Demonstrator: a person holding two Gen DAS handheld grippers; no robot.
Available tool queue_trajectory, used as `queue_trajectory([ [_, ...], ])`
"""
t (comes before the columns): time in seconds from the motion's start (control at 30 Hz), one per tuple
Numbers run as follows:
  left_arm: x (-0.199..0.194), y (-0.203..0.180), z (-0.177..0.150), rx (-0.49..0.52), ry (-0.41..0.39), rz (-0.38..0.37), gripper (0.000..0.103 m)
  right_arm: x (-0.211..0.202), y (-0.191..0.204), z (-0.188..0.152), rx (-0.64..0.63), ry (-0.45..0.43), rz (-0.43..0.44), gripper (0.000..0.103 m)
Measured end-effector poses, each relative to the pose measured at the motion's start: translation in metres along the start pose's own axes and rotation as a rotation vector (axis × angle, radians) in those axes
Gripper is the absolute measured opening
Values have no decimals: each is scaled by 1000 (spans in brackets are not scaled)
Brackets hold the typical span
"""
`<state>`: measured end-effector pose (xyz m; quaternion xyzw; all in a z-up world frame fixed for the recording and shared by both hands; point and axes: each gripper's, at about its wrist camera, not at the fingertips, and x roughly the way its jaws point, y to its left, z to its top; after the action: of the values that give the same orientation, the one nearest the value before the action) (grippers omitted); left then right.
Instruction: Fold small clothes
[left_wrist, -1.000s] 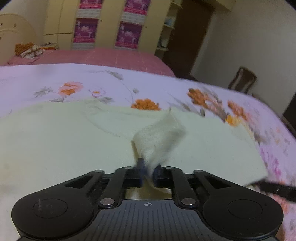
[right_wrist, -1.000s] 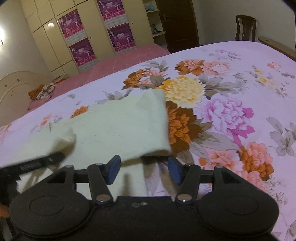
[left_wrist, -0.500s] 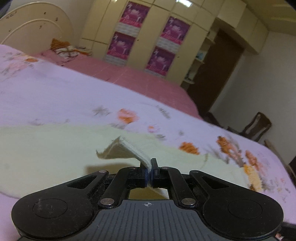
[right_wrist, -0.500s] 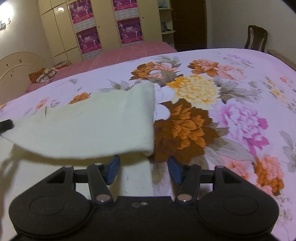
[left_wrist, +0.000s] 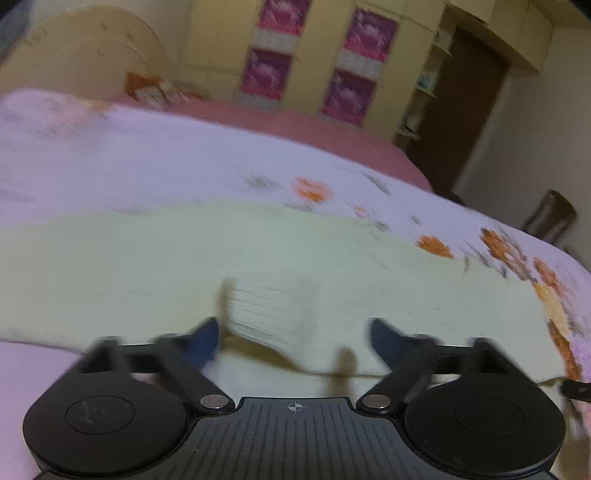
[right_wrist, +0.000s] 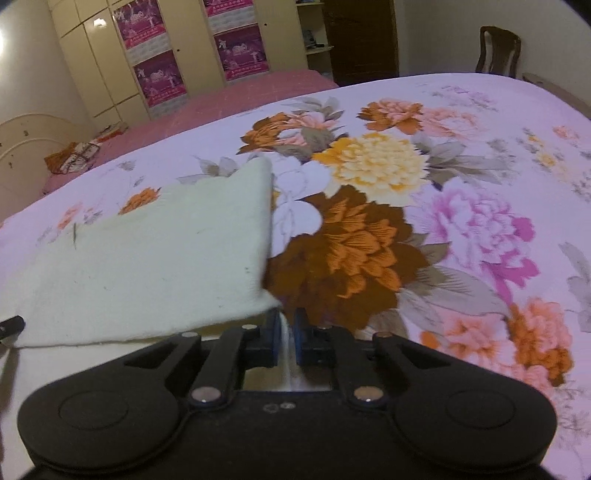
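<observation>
The cream garment (left_wrist: 184, 266) is lying spread over the floral bedspread (left_wrist: 147, 162), filling the middle band of the left wrist view from nine o'clock across to three o'clock. The left gripper (left_wrist: 293, 334) is pointing down at it with its jaws opening wide; a ribbed fold of the cloth (left_wrist: 269, 306) is sitting between the blue fingertips (left_wrist: 203, 338), and, the picture being blurred, it seems to be touching neither one.

In the right wrist view the same garment (right_wrist: 155, 266) is occupying the nine o'clock side, its folded edge running from about eleven o'clock down toward the centre, beside a large brown and orange flower (right_wrist: 343, 251) printed on the bedspread (right_wrist: 480, 155). The right gripper (right_wrist: 285, 332) is closing, its blue pads (right_wrist: 274, 334) nearly together and pinching the garment's near corner at six o'clock. A dark tip of the other gripper is showing at the nine o'clock edge.
</observation>
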<state>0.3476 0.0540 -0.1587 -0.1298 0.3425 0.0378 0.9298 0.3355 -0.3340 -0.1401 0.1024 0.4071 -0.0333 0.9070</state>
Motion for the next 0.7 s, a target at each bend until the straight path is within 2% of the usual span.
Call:
queue_trajectory([
  [0.03, -8, 4, -4, -2, -5, 5, 92, -7, -2, -1, 4, -2, 5, 15],
  [0.07, -14, 8, -7, -11, -3, -1, 92, -14, -4, -3, 6, -15, 12, 26],
  [0.1, -19, 10, -8, -18, -6, 0, 92, -20, -5, -2, 5, -29, 18, 30],
  [0.17, -22, 6, -6, -1, -21, -17, 92, -31, -3, 2, -8, -70, 40, 31],
  [0.23, -14, -4, 2, 6, -19, -52, 92, -24, 2, 14, -16, -75, 52, 37],
  [0.3, -3, -10, 11, -17, -29, -62, 92, -5, 6, 24, -6, -39, 66, 65],
  [0.33, 3, -13, 14, -13, -35, -56, 92, 4, 6, 26, 6, -25, 78, 66],
  [0.37, 11, -15, 17, -8, -30, -57, 92, 12, 7, 27, 16, -4, 82, 59],
  [0.4, 18, -17, 17, -3, -17, -65, 92, 19, 7, 27, 24, 21, 86, 41],
  [0.43, 28, -17, 17, 6, 9, -61, 92, 24, 8, 24, 25, 42, 94, 30],
  [0.47, 35, -15, 14, 6, 31, -47, 92, 28, 8, 22, 17, 59, 98, 21],
  [0.5, 42, -12, 11, 7, 38, -29, 92, 27, 9, 19, -1, 48, 88, 16],
  [0.57, 43, -10, 10, 45, 21, 15, 92, 24, 5, 16, -7, 37, 60, 15],
  [0.67, 37, -3, 13, -7, 30, 6, 92, 20, 3, 18, -7, 47, 60, 17],
  [0.7, 31, -2, 15, -20, 16, -6, 92, 17, 3, 21, 2, 35, 59, 27],
])
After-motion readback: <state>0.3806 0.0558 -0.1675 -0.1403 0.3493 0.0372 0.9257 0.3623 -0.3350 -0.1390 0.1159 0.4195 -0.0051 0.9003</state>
